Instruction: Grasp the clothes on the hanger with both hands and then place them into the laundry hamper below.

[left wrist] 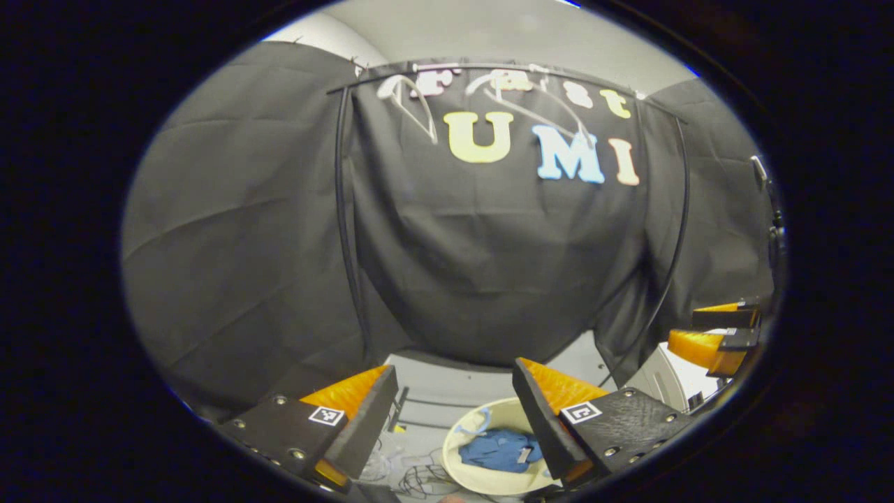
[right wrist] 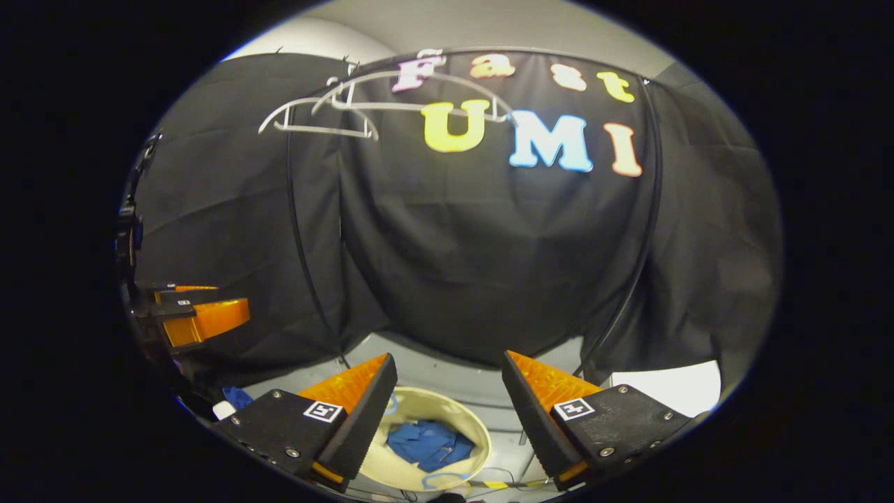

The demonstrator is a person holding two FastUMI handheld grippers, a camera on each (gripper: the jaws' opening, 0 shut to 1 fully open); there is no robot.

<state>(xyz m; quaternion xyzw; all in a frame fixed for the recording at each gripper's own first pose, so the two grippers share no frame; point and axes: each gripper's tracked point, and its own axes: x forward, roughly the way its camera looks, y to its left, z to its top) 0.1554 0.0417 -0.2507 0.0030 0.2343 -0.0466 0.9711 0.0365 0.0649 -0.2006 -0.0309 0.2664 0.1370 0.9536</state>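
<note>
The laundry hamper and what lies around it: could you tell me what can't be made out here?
- Hamper: left gripper view, right side hidden behind that gripper's finger.
- Blue clothes: right gripper view, crumpled, so the kind of garment is unclear.
- Cables on the floor: left gripper view, too small to trace.

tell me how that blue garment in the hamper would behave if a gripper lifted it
The blue garment lies crumpled in folds inside the hamper, so it is probably floppy and would drape and sag from one pinch. It looks thin, so likely light. Being soft cloth, it should not roll or break.
</note>
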